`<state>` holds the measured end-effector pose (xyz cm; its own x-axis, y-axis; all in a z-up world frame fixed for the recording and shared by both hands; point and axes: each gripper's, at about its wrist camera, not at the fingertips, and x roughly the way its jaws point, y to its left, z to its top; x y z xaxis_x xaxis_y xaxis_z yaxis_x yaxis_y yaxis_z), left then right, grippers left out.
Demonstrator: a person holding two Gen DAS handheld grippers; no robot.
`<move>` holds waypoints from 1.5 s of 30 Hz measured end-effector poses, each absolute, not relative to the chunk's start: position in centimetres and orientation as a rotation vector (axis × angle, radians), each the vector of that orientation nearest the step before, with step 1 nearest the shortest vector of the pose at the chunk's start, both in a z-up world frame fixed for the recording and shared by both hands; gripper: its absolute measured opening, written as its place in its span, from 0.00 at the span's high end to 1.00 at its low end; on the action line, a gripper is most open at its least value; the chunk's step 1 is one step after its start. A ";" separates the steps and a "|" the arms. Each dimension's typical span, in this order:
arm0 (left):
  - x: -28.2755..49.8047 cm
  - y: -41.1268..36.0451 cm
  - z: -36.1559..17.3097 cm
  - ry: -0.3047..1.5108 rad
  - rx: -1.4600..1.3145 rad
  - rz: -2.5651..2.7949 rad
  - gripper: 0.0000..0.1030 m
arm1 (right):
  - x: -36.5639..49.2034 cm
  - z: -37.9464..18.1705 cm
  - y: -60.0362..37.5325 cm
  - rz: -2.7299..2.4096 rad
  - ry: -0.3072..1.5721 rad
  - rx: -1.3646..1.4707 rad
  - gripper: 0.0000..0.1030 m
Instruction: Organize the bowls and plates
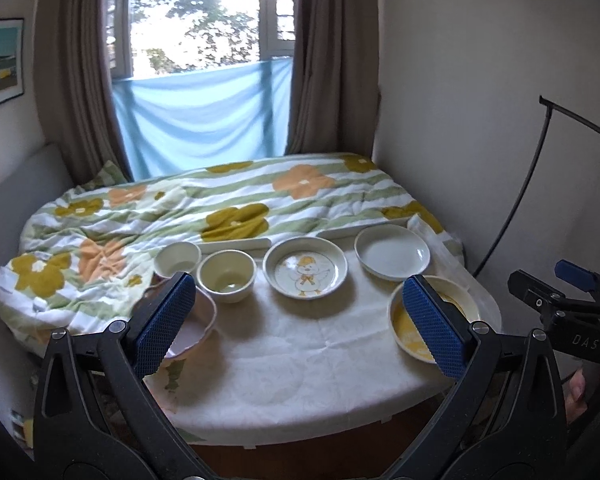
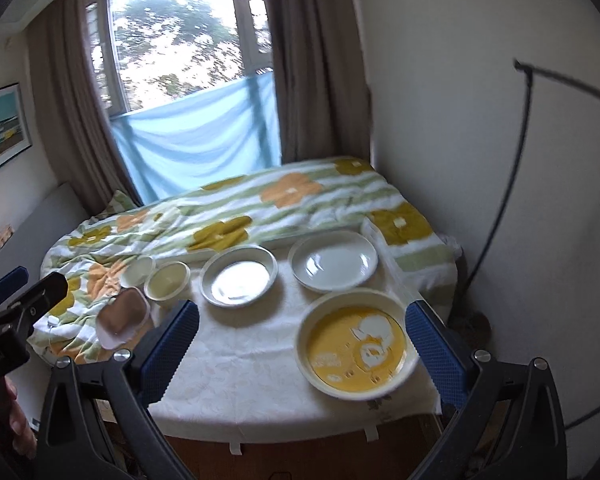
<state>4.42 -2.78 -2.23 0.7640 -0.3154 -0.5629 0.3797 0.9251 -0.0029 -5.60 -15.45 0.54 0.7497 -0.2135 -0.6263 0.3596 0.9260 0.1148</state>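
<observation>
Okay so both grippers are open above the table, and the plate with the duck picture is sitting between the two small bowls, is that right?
Not quite. The duck plate sits between the cream bowl and the plain white plate, not between the two small bowls; the left wrist view shows it. The other small bowl is left of the cream one. Both grippers, left and right, are open above the table.

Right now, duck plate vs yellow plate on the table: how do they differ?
The duck plate has a pale centre with a small duck drawing; the yellow plate has a yellow centre with white shapes. The duck plate sits in the far row, next to the plain white plate; the yellow plate sits alone near the front right edge. In the right wrist view the yellow plate looks bigger, though it is also closer. Both are round, cream-rimmed, upright and empty.
</observation>
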 end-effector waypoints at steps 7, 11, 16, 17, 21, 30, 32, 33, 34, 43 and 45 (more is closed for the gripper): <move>8.7 -10.8 -10.2 0.833 0.165 -0.578 0.00 | -5.8 -5.6 -22.9 -0.342 0.805 0.319 0.00; 10.9 -15.3 -15.4 0.941 0.192 -0.614 0.00 | -4.7 -9.7 -26.9 -0.303 0.904 0.361 0.00; 13.7 -19.3 -21.8 1.095 0.188 -0.666 0.01 | -2.8 -14.6 -30.6 -0.179 0.991 0.428 0.15; 14.0 -19.8 -22.8 1.122 0.182 -0.672 0.02 | -2.3 -15.6 -31.4 -0.158 1.006 0.451 0.20; 15.3 -21.6 -26.6 1.216 0.163 -0.693 0.21 | -0.9 -19.0 -33.9 -0.102 1.054 0.526 0.34; 17.0 -22.7 -30.7 1.296 0.115 -0.695 0.60 | 1.4 -22.2 -36.8 -0.014 1.057 0.553 0.59; 17.2 -22.8 -30.9 1.284 0.108 -0.697 0.72 | 1.8 -22.6 -37.0 -0.003 1.060 0.543 0.69; 17.2 -22.8 -30.9 1.284 0.105 -0.698 0.77 | 1.9 -22.7 -37.0 0.000 1.061 0.539 0.71; 17.4 -22.7 -31.0 1.280 0.109 -0.692 0.78 | 2.0 -22.8 -37.0 0.003 1.060 0.536 0.78; 17.4 -22.9 -31.0 1.250 0.122 -0.671 0.84 | 2.4 -23.0 -37.4 0.005 1.063 0.552 0.88; 17.3 -23.1 -31.0 1.239 0.135 -0.670 0.84 | 2.4 -23.0 -37.4 0.005 1.063 0.547 0.88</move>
<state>17.26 -23.05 -30.98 0.1630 -0.3968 -0.9033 0.5383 0.8031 -0.2556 2.38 -37.41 -22.98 0.4989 0.2618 -0.8262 0.2541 0.8672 0.4282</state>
